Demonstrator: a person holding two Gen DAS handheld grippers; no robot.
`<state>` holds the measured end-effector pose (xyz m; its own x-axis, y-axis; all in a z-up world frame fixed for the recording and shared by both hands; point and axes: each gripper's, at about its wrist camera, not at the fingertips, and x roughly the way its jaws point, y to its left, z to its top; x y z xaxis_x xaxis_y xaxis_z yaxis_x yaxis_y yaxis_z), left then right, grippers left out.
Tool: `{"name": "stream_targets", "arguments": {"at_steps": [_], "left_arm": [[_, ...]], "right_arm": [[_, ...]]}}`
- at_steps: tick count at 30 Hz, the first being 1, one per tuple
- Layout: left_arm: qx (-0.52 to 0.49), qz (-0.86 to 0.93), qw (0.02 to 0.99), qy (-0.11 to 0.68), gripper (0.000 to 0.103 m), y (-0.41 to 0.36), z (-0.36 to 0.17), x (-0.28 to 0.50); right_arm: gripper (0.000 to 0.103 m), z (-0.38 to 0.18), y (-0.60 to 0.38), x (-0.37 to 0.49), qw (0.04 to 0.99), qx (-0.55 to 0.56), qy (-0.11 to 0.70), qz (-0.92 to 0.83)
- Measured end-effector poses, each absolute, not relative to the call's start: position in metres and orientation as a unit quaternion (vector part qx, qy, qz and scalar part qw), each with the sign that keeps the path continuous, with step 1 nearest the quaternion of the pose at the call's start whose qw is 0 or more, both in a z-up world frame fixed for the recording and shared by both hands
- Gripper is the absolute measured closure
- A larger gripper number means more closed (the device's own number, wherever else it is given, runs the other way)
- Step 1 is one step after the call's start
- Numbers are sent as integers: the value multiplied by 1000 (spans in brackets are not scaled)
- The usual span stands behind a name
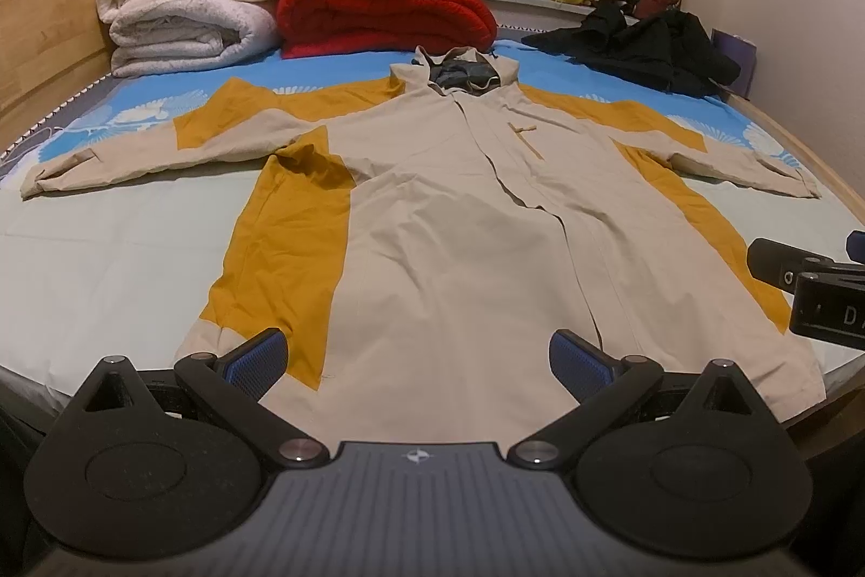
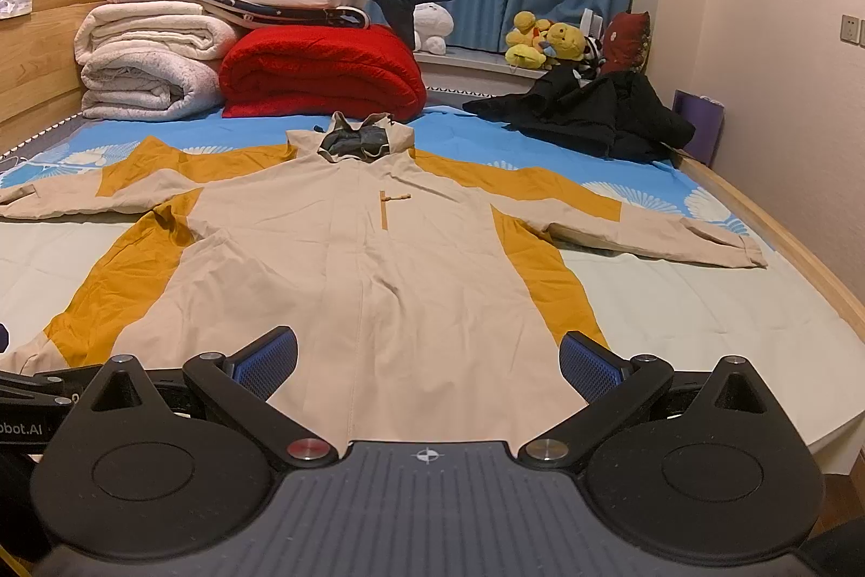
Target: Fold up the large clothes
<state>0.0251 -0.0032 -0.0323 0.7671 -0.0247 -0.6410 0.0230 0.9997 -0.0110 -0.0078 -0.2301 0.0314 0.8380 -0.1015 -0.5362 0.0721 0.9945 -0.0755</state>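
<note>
Two sets of tongs sit at the bottom of your views, both spread wide and gripping nothing: your left tongs (image 1: 416,360) and your right tongs (image 2: 430,363) hover just short of the hem. Beyond them the beige-and-mustard hooded jacket (image 1: 459,220) lies flat and face up across the middle of the bed (image 1: 108,241), its left sleeve (image 1: 162,144) and right sleeve (image 2: 649,225) stretched out to either side, hood toward the top of the frame. By my reading no fold is made yet; sleeves and body all remain. Farther off, at upper right, a black garment (image 2: 594,117) lies heaped, possibly waiting its turn.
</note>
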Motion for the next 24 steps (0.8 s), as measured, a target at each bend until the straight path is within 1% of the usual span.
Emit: {"name": "stream_targets", "arguments": {"at_steps": [14, 15, 16, 17, 18, 19, 20, 22, 24], "left_arm": [[4, -20, 942, 334, 0, -3, -29, 25], [5, -27, 943, 332, 1, 0, -26, 26], [6, -37, 945, 325, 5, 4, -22, 28], [19, -50, 948, 315, 12, 7, -16, 31], [46, -61, 950, 303, 18, 9, -9, 37], [68, -66, 951, 293, 27, 12, -5, 43], [88, -68, 953, 283, 31, 16, 0, 52], [103, -70, 954, 272, 37, 31, 3, 71], [107, -67, 951, 283, 39, 48, -5, 93]], "right_arm": [[1, 31, -231, -8, 959, -21, 279, -46], [3, 33, -231, -9, 960, -22, 274, -47], [7, 34, -232, -9, 962, -23, 268, -50], [10, 37, -235, -10, 963, -23, 263, -53], [16, 41, -240, -10, 967, -21, 246, -66], [22, 42, -243, -11, 967, -19, 244, -68], [25, 46, -252, -8, 968, -5, 236, -81], [35, 50, -275, 0, 967, 35, 230, -108], [41, 49, -292, 7, 964, 52, 229, -123]]}}
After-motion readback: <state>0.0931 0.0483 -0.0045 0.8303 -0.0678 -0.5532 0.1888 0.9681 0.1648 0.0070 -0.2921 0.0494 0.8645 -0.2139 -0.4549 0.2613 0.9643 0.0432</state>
